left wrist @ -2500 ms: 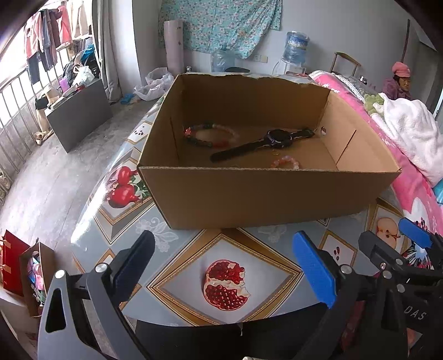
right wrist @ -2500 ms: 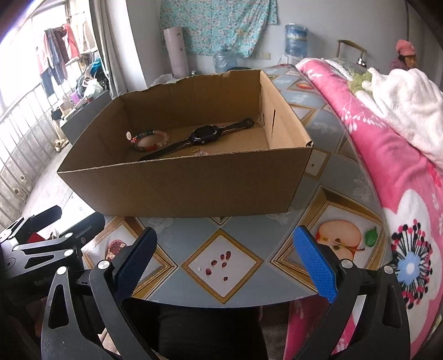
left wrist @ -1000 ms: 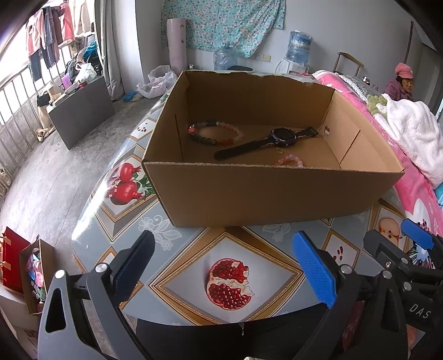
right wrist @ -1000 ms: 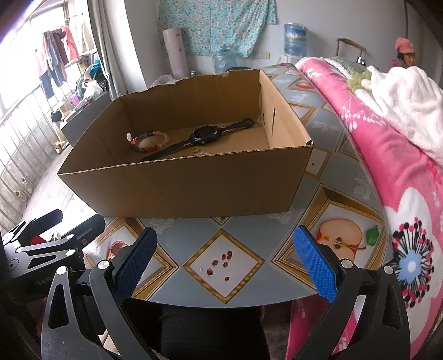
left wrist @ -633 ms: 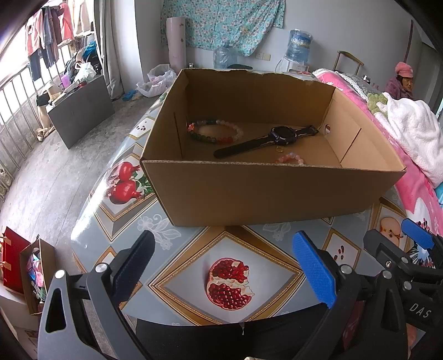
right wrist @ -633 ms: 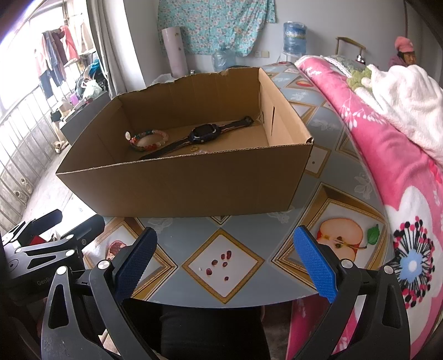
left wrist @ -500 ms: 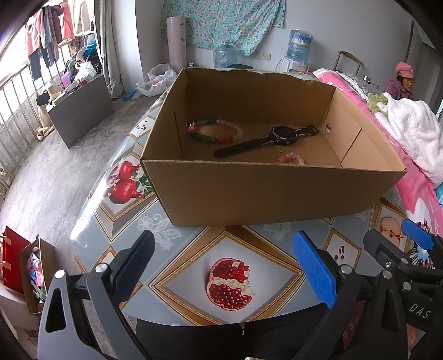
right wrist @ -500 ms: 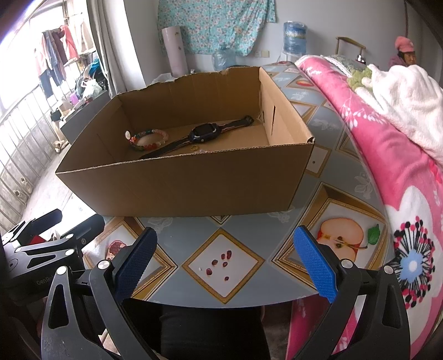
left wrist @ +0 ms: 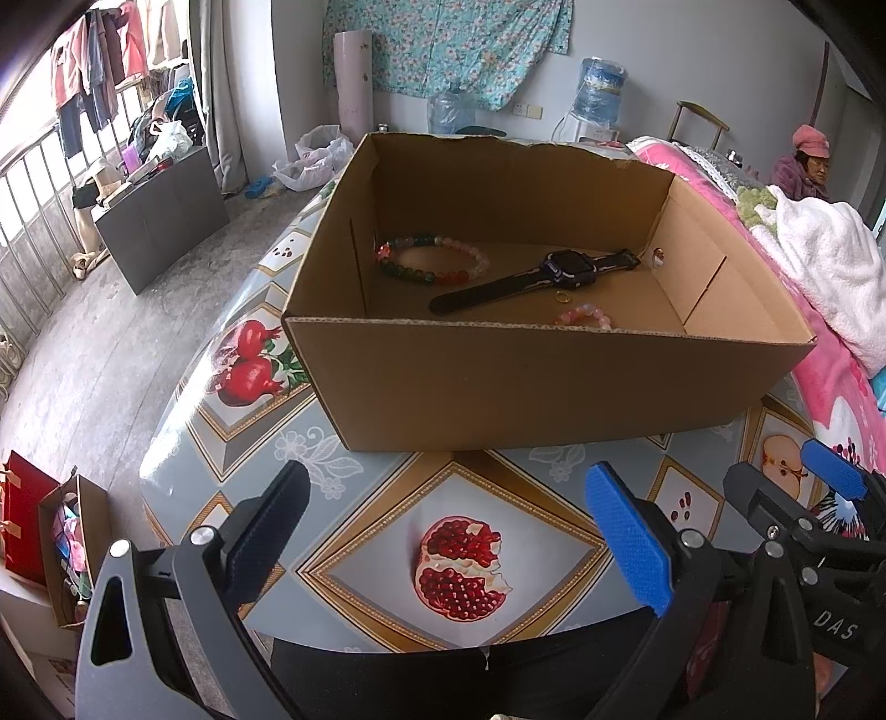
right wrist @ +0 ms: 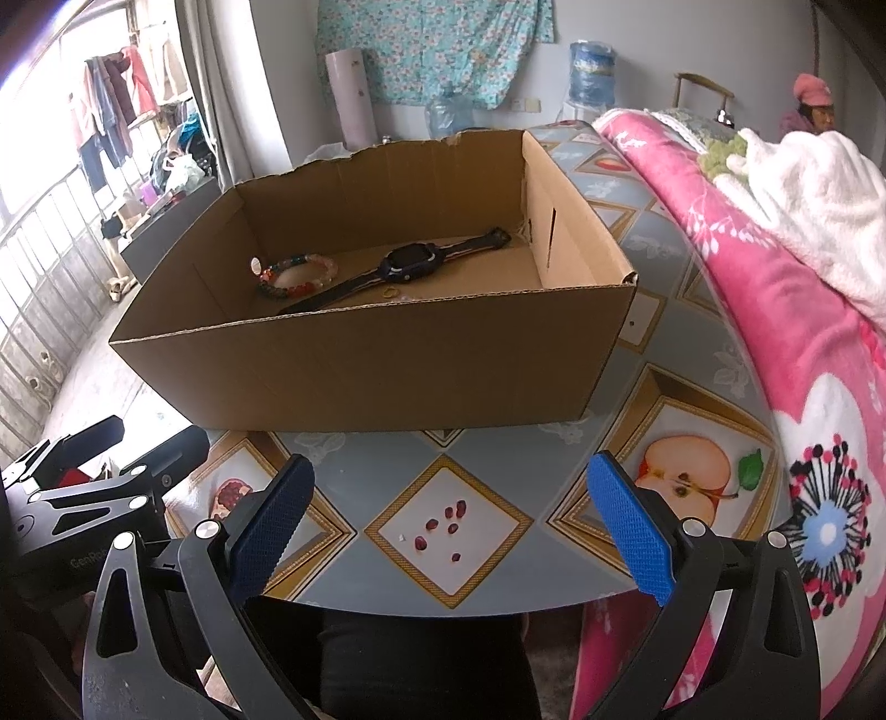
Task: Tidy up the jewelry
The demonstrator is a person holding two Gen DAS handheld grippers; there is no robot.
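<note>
A lived-in room of a home is being shown. A bed is being covered by a pink flowered quilt (right wrist: 775, 310) and a white fleece blanket (right wrist: 808, 183). A floral cloth (left wrist: 443, 44) is being hung on the wall above water jugs (left wrist: 601, 88). Laundry (left wrist: 105, 61) is being dried by the barred balcony, what seem to be plastic bags (left wrist: 315, 158) are being kept on the concrete floor, and a fruit-patterned oilcloth (left wrist: 459, 554) is being used on the table.

A matt, corrugated cardboard box (left wrist: 531, 382) with a torn, ragged back edge sits on a glossy printed tablecloth (left wrist: 354, 531). Textured blue pads (right wrist: 628, 526) line matt black gripper frames; a fluffy white blanket (right wrist: 814, 177) lies beside.
</note>
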